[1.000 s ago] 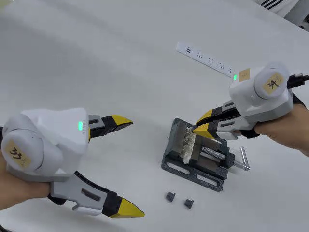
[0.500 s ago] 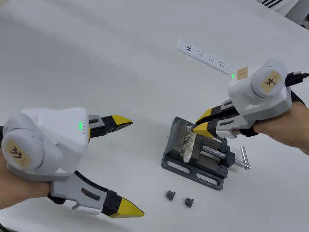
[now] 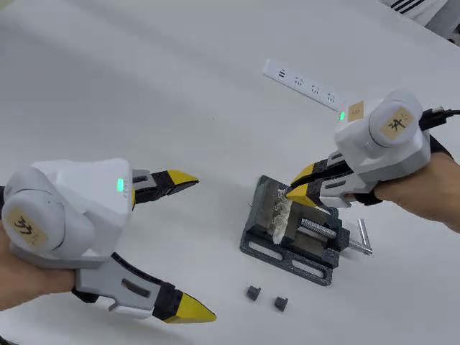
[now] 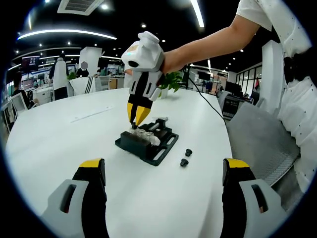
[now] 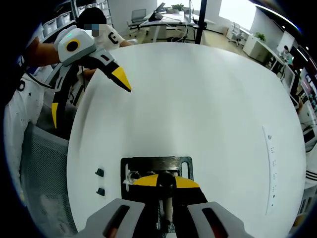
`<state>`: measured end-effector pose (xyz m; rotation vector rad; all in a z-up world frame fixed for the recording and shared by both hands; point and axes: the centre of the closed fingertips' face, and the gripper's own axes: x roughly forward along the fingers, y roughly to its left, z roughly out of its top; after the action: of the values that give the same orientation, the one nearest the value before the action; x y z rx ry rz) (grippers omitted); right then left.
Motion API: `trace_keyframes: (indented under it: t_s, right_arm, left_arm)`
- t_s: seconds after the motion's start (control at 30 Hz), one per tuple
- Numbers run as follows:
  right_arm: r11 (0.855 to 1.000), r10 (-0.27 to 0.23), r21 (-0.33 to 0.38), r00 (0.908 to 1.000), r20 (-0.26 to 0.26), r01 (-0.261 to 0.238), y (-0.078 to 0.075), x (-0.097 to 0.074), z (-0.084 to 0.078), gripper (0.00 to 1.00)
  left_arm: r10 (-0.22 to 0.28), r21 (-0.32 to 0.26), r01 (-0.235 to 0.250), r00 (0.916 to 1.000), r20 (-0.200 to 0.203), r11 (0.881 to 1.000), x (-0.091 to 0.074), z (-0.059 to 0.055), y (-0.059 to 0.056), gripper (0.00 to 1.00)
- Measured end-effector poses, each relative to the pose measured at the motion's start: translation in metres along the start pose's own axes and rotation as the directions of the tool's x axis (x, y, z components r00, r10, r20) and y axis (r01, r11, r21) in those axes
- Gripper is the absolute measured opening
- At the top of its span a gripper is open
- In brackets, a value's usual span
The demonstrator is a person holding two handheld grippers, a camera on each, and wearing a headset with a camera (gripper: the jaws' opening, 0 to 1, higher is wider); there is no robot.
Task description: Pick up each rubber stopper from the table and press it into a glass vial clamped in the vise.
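Bright, even lighting; centres sharp, edges distorted.
White surface [image 3: 180,86] evenly lit from overhead, with soft, faint shadows beside the vise [image 3: 295,237]. Glare from ceiling strip lights [image 4: 198,12] in the left gripper view. Both gripper views bend strongly toward their edges; background office slightly soft there.

Head camera looks down; all views share the vise [image 3: 320,251].

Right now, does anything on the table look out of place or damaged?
Nothing stands out. The vise sits flat on the table, two stoppers lie loose beside it, and nothing looks spilled or broken.
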<state>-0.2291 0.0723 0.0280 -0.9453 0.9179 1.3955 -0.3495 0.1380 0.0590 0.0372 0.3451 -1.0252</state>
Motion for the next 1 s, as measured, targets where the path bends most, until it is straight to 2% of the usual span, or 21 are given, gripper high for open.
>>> trace_keyframes:
  t_s: [0.63,0.8,1.0]
  right_arm:
    - [1.0,0.0,-0.026,0.9999,0.011,0.0,0.0,0.0,0.0,0.07]
    - [1.0,0.003,-0.004,0.9988,0.049,-0.002,0.001,-0.008,0.006,0.08]
    - [1.0,-0.018,-0.024,0.9989,0.043,0.019,-0.003,-0.014,0.001,0.0]
  left_arm:
    - [0.005,-0.001,-0.005,1.0,0.0,1.0,-0.002,0.001,0.001,0.99]
    - [0.006,-0.001,-0.006,1.0,0.0,1.0,-0.002,0.001,0.001,0.99]
    - [0.005,-0.001,-0.005,1.0,-0.001,1.0,-0.002,0.0,-0.001,0.98]
